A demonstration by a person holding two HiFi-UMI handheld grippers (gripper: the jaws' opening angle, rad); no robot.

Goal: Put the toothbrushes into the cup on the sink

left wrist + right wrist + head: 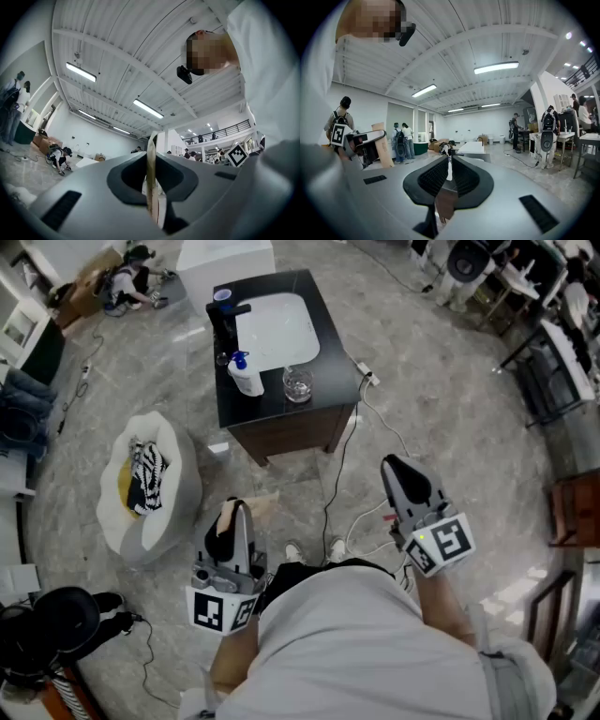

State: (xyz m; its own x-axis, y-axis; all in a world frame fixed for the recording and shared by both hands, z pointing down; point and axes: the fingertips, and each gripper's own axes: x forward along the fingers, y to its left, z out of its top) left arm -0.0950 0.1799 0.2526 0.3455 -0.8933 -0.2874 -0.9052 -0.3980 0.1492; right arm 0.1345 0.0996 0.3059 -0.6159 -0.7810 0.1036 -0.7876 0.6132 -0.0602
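Note:
The black sink cabinet (323, 381) with a white basin stands on the floor ahead of me, some way beyond both grippers. A clear glass cup (297, 385) sits on its front edge. My left gripper (228, 514) is held low at the left, tilted a little upward. It is shut on a flat beige toothbrush (151, 164), which shows edge-on between the jaws and sticks out past them. My right gripper (392, 465) is held level at the right, its jaws (449, 165) together with nothing visible between them.
A white spray bottle (246, 376) and a black faucet (225, 322) stand on the cabinet's left side. A power strip (367, 379) hangs at its right, with cables (354, 512) on the floor. A white beanbag with cloth (150, 486) lies left. People (401, 140) stand far off.

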